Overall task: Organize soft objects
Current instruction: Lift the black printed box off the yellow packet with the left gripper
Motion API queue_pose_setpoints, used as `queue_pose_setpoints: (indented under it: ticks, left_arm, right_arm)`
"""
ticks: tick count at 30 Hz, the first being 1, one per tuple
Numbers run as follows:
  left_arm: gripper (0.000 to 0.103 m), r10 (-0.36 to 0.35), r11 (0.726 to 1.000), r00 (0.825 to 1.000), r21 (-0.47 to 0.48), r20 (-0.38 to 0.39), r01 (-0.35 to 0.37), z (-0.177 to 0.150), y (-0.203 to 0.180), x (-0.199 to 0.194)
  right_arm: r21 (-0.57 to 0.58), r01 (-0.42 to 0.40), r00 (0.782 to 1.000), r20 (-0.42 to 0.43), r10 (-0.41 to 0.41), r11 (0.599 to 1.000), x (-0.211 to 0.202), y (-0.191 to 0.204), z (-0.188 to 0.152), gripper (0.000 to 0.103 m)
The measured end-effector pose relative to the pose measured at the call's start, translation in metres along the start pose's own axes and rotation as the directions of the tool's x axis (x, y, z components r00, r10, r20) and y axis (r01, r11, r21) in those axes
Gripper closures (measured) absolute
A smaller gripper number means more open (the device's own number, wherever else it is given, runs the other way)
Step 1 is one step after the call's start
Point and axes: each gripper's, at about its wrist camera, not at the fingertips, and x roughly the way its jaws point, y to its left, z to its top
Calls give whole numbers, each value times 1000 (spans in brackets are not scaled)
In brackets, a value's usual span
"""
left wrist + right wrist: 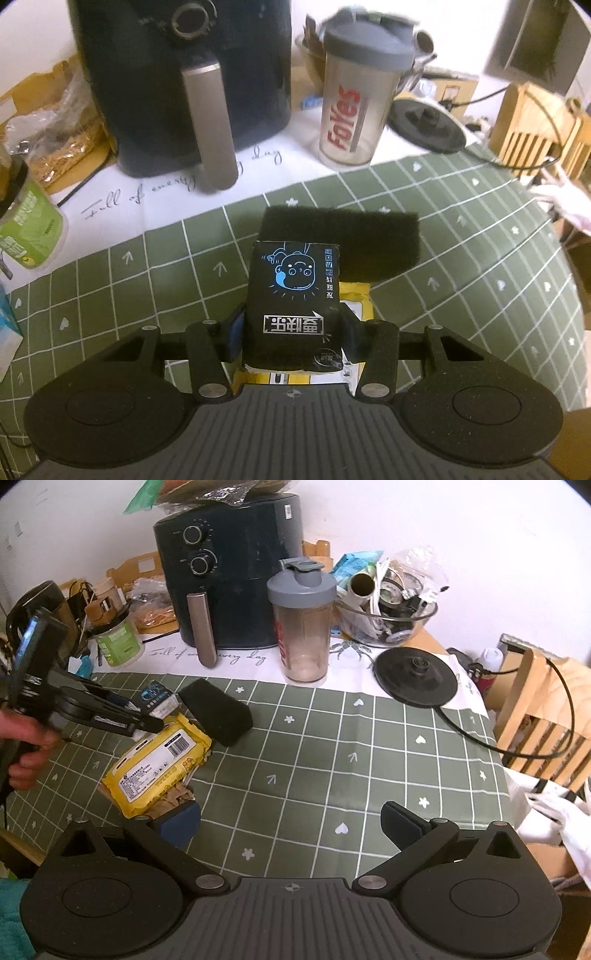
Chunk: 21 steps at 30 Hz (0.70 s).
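The black tissue pack (pixel 293 299) sits between the pads of my left tool (pixel 291 332), which is closed on its sides near the end closest to me, and it hangs just above the yellow wipes pack (pixel 159 764) that lies on the counter. It looks light and squashy, a thin printed wrap over soft paper, so I judge it will dent under pressure and could slide if I pinch only the film; holding it across its narrow width, low on the body as I do now, seems the safest place. Just beyond it lies a black sponge block (pixel 343 236), touching or nearly touching the far end of the yellow pack, equally soft and easy to crush. My right tool (pixel 290 821) stands wide and holds nothing, hovering over bare cloth well to the side. The counter wears a green checked cloth (pixel 332 760) with small white hearts and arrows, flat and dry-looking, with a white lettered cloth behind. Farther back stand a dark air fryer (pixel 229 576), a clear shaker bottle (pixel 303 627), a round kettle base (pixel 415 675) with its cord, and a glass bowl (pixel 388 616) of clutter.
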Motion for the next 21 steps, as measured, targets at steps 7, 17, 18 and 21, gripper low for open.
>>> queue_pose_setpoints:
  ticks: [7,17,18,21]
  left_arm:
    - [55,-6,1000,997,-30,71,8,-9,9,-38]
    - [55,-1,995,985,-94,170,17,-30,19,-101]
    - [55,-1,995,984,-98,179,19,-32,19,-108]
    - [55,-1,994,979,-105,202,22,-42,18,-126]
  right_arm:
    - [-79,-29,1000,5,29,996,18,6,12,0]
    - [-175,-82,997,-7,83,981,52,19,25,0]
    - [-187,-85,996,-6,86,979,55,22,26,0]
    - [-219,-87,996,-8,88,972,65,29,30,0]
